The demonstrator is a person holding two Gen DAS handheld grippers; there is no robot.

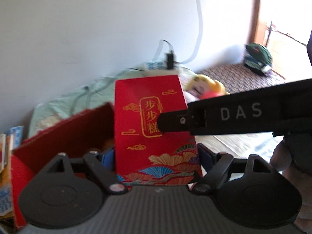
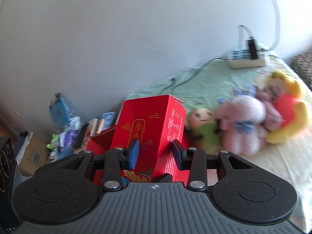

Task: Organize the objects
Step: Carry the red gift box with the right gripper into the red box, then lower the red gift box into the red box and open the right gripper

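The left gripper (image 1: 156,156) is clamped on the lower part of a tall red gift box (image 1: 152,120), held upright over the bed (image 2: 204,78). The right gripper (image 2: 156,152) comes at the same box from its corner, blue-padded fingers (image 2: 133,154) spread on either side, not clearly squeezing. Right of the box lie plush dolls (image 2: 253,120); a power strip (image 2: 246,60) sits farther back near the wall (image 2: 117,29).

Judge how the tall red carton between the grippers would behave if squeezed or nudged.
The red carton looks like thin folded cardboard, so its walls would probably flex or dent under a hard squeeze. It stands tall on a narrow base, so a push near the top may tip it. Its open top flap suggests it could be partly empty and light.
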